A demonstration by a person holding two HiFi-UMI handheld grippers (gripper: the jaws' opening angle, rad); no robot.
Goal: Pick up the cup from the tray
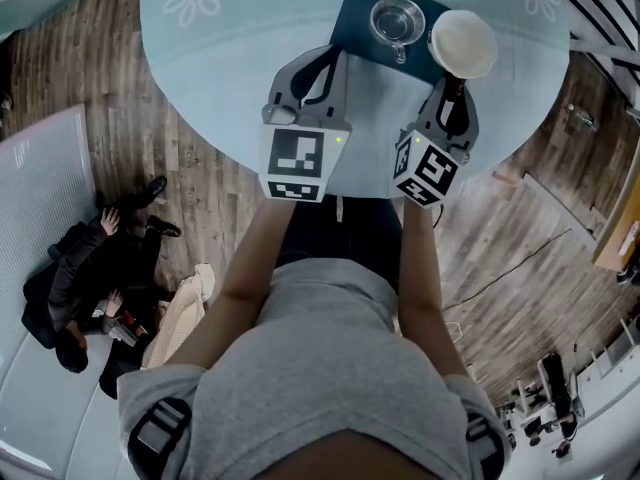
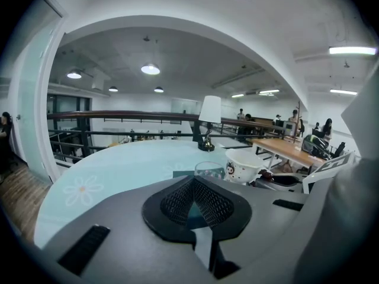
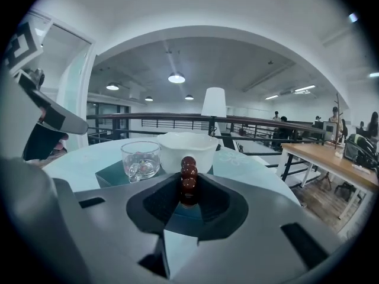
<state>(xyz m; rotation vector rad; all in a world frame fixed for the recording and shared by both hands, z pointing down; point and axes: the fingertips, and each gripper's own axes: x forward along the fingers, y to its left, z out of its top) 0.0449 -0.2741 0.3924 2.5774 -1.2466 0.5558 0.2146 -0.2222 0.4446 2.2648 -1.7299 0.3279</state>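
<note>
From the head view I see a round pale-blue surface [image 1: 230,58] printed with white daisies, standing on a wood-plank floor [image 1: 110,98], with a person in dark clothes [image 1: 85,268] low on that floor off to the left. A dark teal tray [image 1: 352,23] lies on the far part of the surface, a glass cup [image 1: 397,18] on it and the white cup [image 1: 463,43] at its right edge; whether that cup rests on the tray or hangs just above it I cannot tell. My right claw [image 3: 188,188] is closed on the white cup's beaded handle [image 3: 189,169], a stack of dark red beads pinched between the pads, plain only in the right gripper view. My left claw [image 2: 192,182] is closed with nothing in it, just short of the tray. The gripper views add what the head view misses: a white-shaded lamp [image 2: 209,110] at the surface's far side, a dark railing [image 3: 254,123], ceiling lights, and a wooden desk [image 2: 290,149] with people beyond it
</note>
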